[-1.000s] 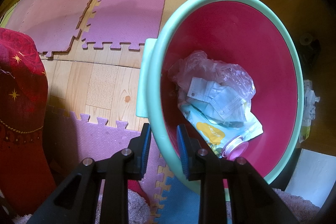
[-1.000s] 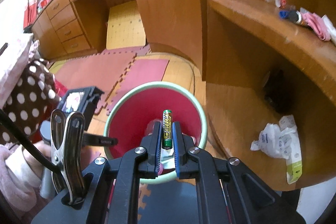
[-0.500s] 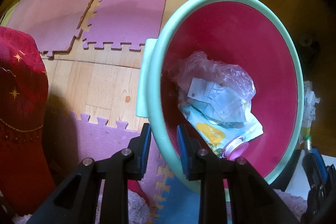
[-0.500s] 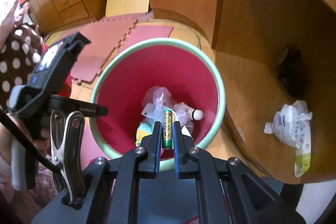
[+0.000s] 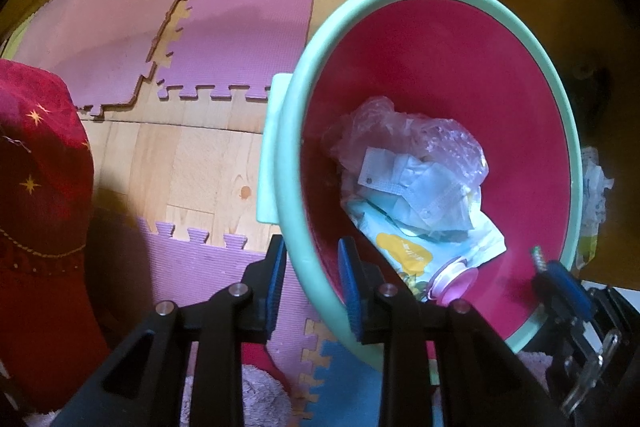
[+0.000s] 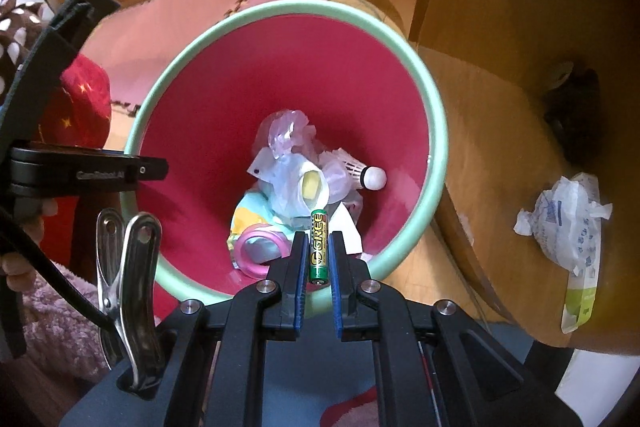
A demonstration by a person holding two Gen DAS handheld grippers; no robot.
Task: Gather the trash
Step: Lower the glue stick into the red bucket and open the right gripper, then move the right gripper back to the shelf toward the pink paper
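Floor-standing bin [image 6: 434, 155] (red inside) holds wrappers [image 6: 288, 187], shuttlecock [image 6: 368, 175].

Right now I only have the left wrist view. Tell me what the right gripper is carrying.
Observer: The right gripper is shut on a green battery, which stands lengthwise between its fingers.
Operator: Say where that battery sits relative to the bin.
Observer: In the right wrist view it lines up with the open mouth of the bin, just inside the near rim.
Operator: Report anything inside that I can't see.
Observer: A white shuttlecock lies at the right edge of the trash at the bottom.
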